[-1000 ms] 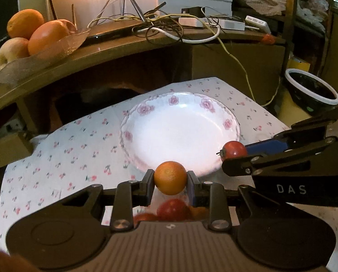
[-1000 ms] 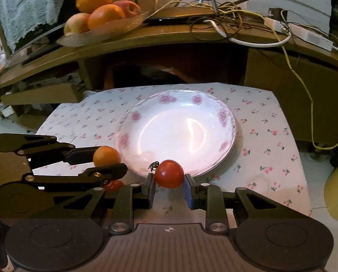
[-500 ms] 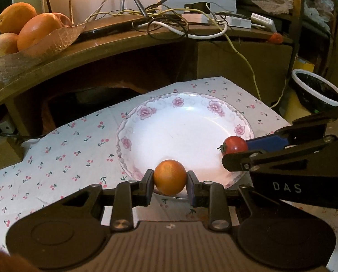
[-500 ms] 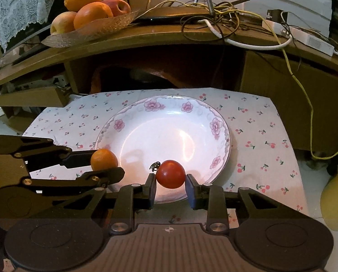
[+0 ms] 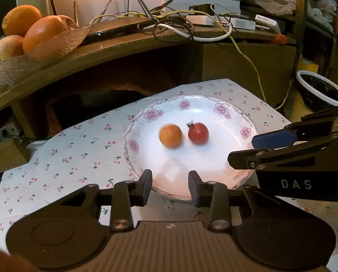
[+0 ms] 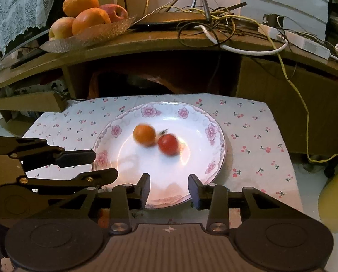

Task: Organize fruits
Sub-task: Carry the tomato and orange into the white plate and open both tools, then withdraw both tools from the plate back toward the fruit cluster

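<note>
A small orange (image 5: pixel 170 135) (image 6: pixel 144 134) and a red tomato (image 5: pixel 198 133) (image 6: pixel 168 144) lie side by side, blurred, in the middle of a white plate with pink flowers (image 5: pixel 221 111) (image 6: pixel 211 131). The left gripper (image 5: pixel 170 189) is open over the plate's near rim, nothing between its fingers. The right gripper (image 6: pixel 169 190) is open too, at the plate's near edge. In the left wrist view the right gripper (image 5: pixel 255 148) reaches in from the right; in the right wrist view the left gripper (image 6: pixel 103 164) reaches in from the left.
The plate rests on a cherry-print cloth (image 5: pixel 78 149) (image 6: pixel 255 136). Behind is a wooden shelf with a glass dish of oranges and apples (image 5: pixel 33 34) (image 6: pixel 87 22) and tangled cables (image 6: pixel 225 29). A dark bowl with a white rim (image 5: pixel 320 90) stands at right.
Both grippers opened and let go of their fruit. The orange and the tomato now lie on the plate, still blurred from motion, and both grippers have drawn back slightly.
</note>
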{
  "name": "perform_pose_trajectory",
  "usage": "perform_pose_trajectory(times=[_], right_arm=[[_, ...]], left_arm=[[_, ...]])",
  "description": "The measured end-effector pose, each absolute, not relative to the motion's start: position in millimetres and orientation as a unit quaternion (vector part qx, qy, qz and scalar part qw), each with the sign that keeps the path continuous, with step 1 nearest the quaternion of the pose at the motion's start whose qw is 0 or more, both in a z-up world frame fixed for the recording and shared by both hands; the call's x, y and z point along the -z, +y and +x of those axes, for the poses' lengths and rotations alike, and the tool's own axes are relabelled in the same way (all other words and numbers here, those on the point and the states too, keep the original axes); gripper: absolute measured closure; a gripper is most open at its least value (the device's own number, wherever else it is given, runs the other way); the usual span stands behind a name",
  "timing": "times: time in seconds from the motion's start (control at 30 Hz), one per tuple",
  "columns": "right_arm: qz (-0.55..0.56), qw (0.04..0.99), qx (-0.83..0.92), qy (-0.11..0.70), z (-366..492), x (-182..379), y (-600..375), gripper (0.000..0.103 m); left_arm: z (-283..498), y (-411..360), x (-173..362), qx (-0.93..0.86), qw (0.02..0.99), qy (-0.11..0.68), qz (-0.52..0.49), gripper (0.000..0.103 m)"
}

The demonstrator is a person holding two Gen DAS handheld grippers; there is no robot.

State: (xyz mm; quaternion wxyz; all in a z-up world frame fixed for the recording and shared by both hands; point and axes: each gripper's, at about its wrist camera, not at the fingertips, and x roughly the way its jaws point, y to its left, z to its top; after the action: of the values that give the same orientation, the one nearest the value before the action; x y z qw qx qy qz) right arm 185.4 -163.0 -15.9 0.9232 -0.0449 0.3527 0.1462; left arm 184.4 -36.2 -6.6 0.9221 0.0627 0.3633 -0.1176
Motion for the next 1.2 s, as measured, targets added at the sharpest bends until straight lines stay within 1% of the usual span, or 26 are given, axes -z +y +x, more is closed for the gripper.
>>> perform_pose_trajectory(times=[0.37, 0.8, 1.07, 1.2], right_arm=[[-0.036, 0.925, -0.157, 0.344, 172.5, 7.1, -163.0, 0.064], [-0.045, 0.918, -0.18, 0.352, 139.3, 8.1, -154.8, 0.062], [-0.058, 0.907, -0.199, 0.368, 117.0, 18.3, -145.8, 0.062], [-0.064, 0.901, -0.209, 0.375, 107.6, 22.9, -139.0, 0.059]], left_arm=[[167.5, -26.6, -8.9, 0.108, 0.928, 0.353, 0.054, 0.063], [122.0, -9.2, -21.6, 0.101, 0.926, 0.36, 0.052, 0.062], [91.5, 7.9, -13.8, 0.094, 0.919, 0.379, 0.056, 0.062], [76.0, 16.9, -3.5, 0.097, 0.913, 0.392, 0.06, 0.062]])
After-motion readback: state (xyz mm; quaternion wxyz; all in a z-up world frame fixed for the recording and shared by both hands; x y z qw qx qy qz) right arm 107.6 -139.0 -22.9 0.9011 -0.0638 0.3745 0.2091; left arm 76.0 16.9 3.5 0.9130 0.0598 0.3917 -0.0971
